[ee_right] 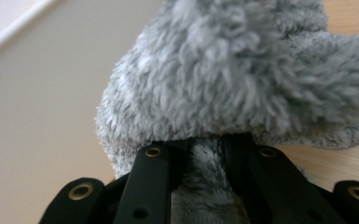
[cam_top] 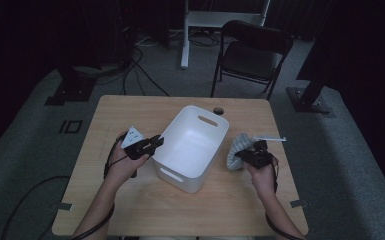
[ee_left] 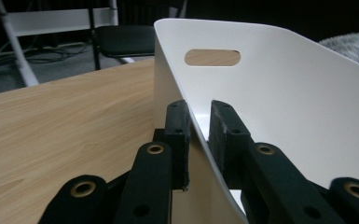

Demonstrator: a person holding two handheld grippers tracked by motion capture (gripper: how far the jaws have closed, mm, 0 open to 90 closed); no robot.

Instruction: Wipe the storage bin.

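Right now the left gripper (ee_left: 198,140) straddles the near wall of the white bin (cam_top: 200,131), 1 jaw outside and 1 inside; the outer pad touches the wall, yet a sliver of gap shows at the inner one, so the grip is slack. Beside the bin, over the wooden table (cam_top: 130,107), the right gripper (ee_right: 205,154) is clenched on a fluffy grey cloth (ee_right: 242,74)
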